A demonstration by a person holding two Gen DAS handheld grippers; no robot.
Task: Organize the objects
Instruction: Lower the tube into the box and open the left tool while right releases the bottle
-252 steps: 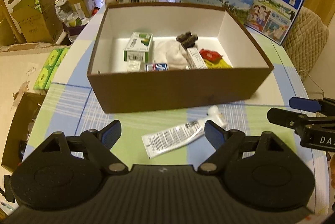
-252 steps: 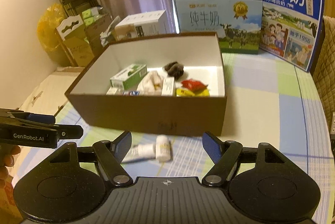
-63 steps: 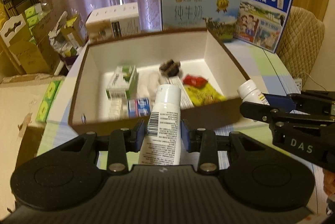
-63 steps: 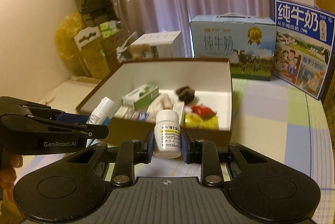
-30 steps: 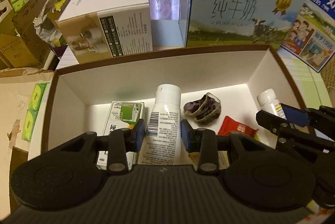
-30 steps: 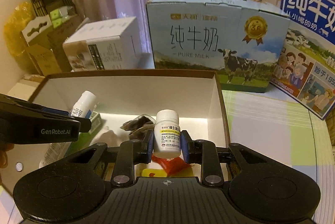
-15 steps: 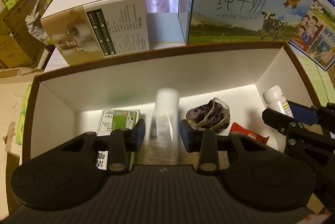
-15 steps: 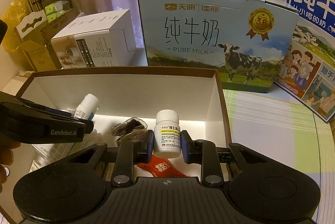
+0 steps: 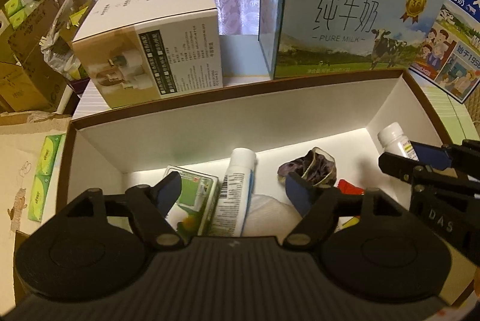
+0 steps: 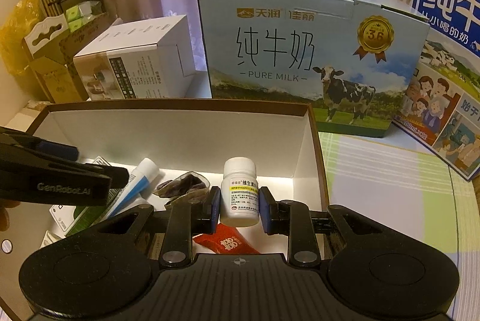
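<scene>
Both grippers tilt down over the brown box (image 9: 228,122); the left gripper (image 9: 234,186) has its jaws opening, clear of the white tube (image 9: 237,189), which lies in the box beside a green carton (image 9: 195,198); the right gripper (image 10: 239,208) (low over the box's right end) has its jaws clamped on an upright pill bottle (image 10: 240,192) above a red packet (image 10: 228,243).

Readable print, noted from both wrist views:

- Pale blue milk carton (image 10: 312,56) behind the brown box: "天润", "纯牛奶", "PURE MILK", gold medal "3.6".
- Dark blue milk carton (image 10: 444,56) to its right: large "纯牛", "200mL×12" low on its face.
- Left tongs (image 10: 75,171): "GenRobot.AI" on the side.
- Right tongs (image 9: 420,152): "DAS".
- Pill bottle (image 10: 240,192) label: print too small to read surely.
</scene>
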